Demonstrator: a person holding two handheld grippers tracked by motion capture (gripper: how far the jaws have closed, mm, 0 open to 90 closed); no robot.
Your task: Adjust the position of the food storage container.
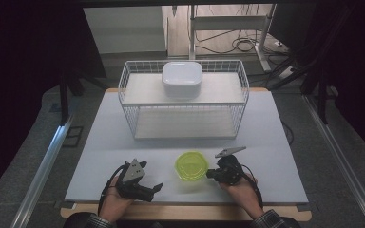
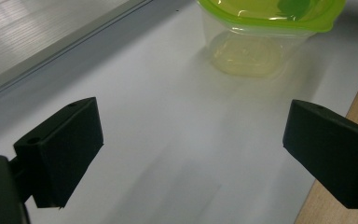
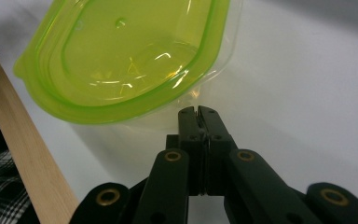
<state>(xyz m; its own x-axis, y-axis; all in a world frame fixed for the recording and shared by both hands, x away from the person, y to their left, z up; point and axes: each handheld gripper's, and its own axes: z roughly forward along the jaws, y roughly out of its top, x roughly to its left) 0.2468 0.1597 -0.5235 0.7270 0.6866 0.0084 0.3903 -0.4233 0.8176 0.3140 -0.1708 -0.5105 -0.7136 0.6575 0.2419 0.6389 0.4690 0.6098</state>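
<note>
The clear container (image 1: 190, 167) with the lime-green lid (image 3: 121, 56) stands on the white table (image 1: 123, 142) between the two grippers. The right gripper (image 3: 198, 114) has its jaws pressed together with nothing between them, their tips just beside the container's wall; whether they touch it is hard to tell. The left gripper (image 2: 191, 140) has its jaws wide apart and empty, the container well ahead of them, toward the right-hand jaw. Far beyond stands a wire basket (image 1: 128, 85) bearing a white box (image 1: 181, 78).
</note>
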